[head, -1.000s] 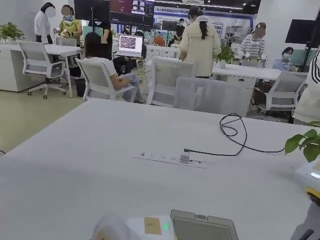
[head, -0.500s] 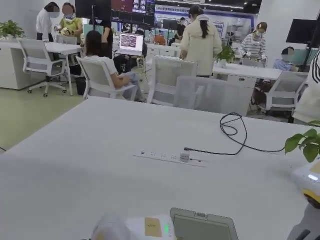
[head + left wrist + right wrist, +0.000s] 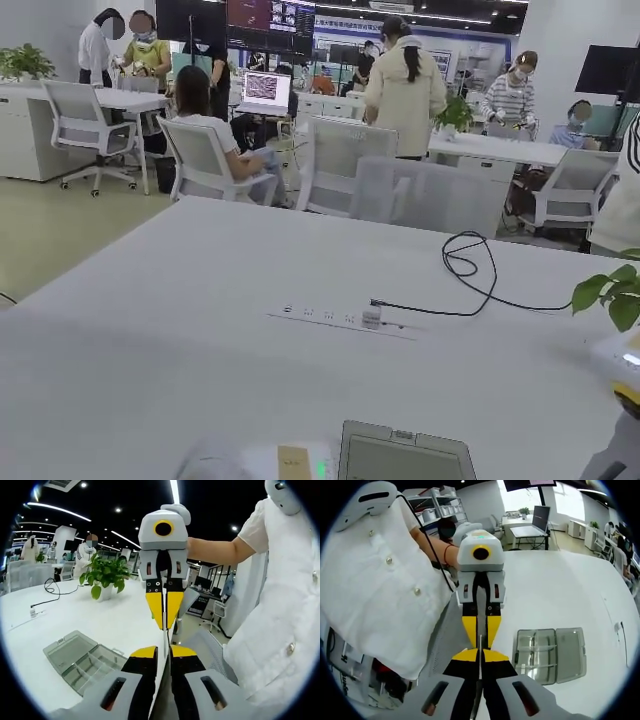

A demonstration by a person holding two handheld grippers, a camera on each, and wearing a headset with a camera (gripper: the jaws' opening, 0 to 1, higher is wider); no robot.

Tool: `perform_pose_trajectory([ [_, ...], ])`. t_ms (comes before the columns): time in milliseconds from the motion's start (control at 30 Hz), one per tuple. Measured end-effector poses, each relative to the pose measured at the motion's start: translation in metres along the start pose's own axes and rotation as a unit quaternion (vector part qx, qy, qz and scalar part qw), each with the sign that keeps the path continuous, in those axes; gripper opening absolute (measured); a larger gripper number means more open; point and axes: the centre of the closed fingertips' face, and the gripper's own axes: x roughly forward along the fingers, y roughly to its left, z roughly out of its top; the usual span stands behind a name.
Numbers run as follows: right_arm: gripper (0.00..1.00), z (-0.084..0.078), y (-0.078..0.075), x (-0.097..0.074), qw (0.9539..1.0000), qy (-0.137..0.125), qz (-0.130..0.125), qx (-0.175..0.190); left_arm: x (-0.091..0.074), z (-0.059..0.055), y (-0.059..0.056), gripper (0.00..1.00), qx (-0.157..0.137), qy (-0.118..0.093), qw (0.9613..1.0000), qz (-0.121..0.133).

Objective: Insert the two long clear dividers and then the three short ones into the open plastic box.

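My left gripper (image 3: pixel 164 653) rises from the bottom centre of its view, jaws clenched on a thin clear divider (image 3: pixel 165 641) seen edge-on. Tip to tip above it, my right gripper (image 3: pixel 164 625) pinches the same divider from the far end. At lower left of that view the open plastic box (image 3: pixel 80 661) lies flat on the white table (image 3: pixel 100 615), its lid spread open beside it. Farther off, a potted plant (image 3: pixel 105 577) stands at upper left, with a black cable (image 3: pixel 52 587) coiled to its left.
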Motion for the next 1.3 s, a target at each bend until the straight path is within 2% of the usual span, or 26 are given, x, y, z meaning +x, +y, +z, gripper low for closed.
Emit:
perform_pose_trajectory([
  [200,0.03,-0.003,-0.008,-0.007,0.9999,0.002,-0.016,0.002,-0.006,-0.007,0.006,0.15,-0.001,0.009,0.9998,0.016],
  [433,0.03,-0.013,-0.022,-0.011,0.9991,0.015,-0.039,0.006,-0.018,-0.016,0.019,0.24,-0.01,0.013,0.999,0.042],
  [700,0.03,-0.028,-0.043,-0.012,0.997,0.041,-0.065,0.008,-0.029,-0.026,0.034,0.43,-0.023,0.015,0.9972,0.07],
  [767,0.03,-0.031,-0.046,-0.011,0.9965,0.046,-0.069,0.007,-0.03,-0.03,0.037,0.51,-0.026,0.017,0.9966,0.076],
  [833,0.03,-0.038,-0.054,-0.01,0.9955,0.055,-0.077,0.008,-0.033,-0.034,0.041,0.56,-0.02,0.022,0.9959,0.086],
  [967,0.03,-0.046,-0.065,-0.007,0.9932,0.071,-0.092,0.007,-0.038,-0.043,0.05,0.65,-0.027,0.029,0.9944,0.098],
  [1067,0.03,-0.051,-0.075,-0.003,0.9924,0.074,-0.098,0.012,-0.042,-0.052,0.054,0.7,-0.02,0.044,0.9934,0.104],
  [1300,0.03,-0.068,-0.1,0.005,0.9872,0.096,-0.127,0.013,-0.046,-0.062,0.062,0.82,-0.015,0.052,0.9922,0.112],
])
